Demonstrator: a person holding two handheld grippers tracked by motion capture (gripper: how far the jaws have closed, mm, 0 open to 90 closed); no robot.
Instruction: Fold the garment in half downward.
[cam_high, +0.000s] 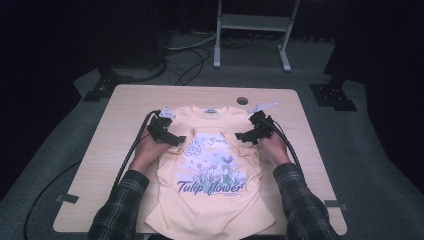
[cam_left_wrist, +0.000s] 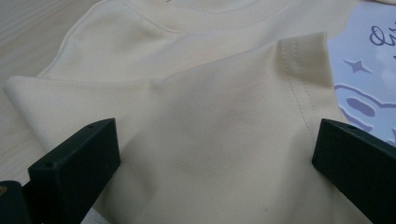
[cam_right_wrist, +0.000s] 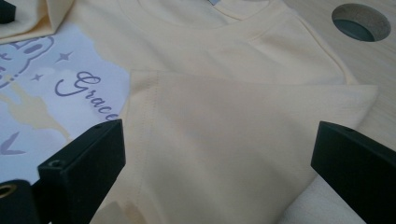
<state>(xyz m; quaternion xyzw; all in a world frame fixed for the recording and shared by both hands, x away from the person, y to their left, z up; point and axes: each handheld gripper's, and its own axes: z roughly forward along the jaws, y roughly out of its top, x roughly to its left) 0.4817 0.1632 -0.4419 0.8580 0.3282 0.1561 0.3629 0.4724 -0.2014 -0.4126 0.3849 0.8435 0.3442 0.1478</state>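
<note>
Lab-type recording space: black curtains (cam_high: 60, 30) enclosing a lone wooden worktop (cam_high: 125, 100), grey carpet (cam_high: 350, 145), cables (cam_high: 187, 57) trailing, a metal stand (cam_high: 252, 27) sitting behind.

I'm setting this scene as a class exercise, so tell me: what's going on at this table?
A person is folding a yellow T-shirt that lies face up on the table, with a gripper in each hand. Both sleeves are already folded inward onto the chest: the left sleeve and the right sleeve lie flat. The left gripper and right gripper sit over those folds with jaws wide open, holding nothing. The lower part of the shirt is not yet folded.
</note>
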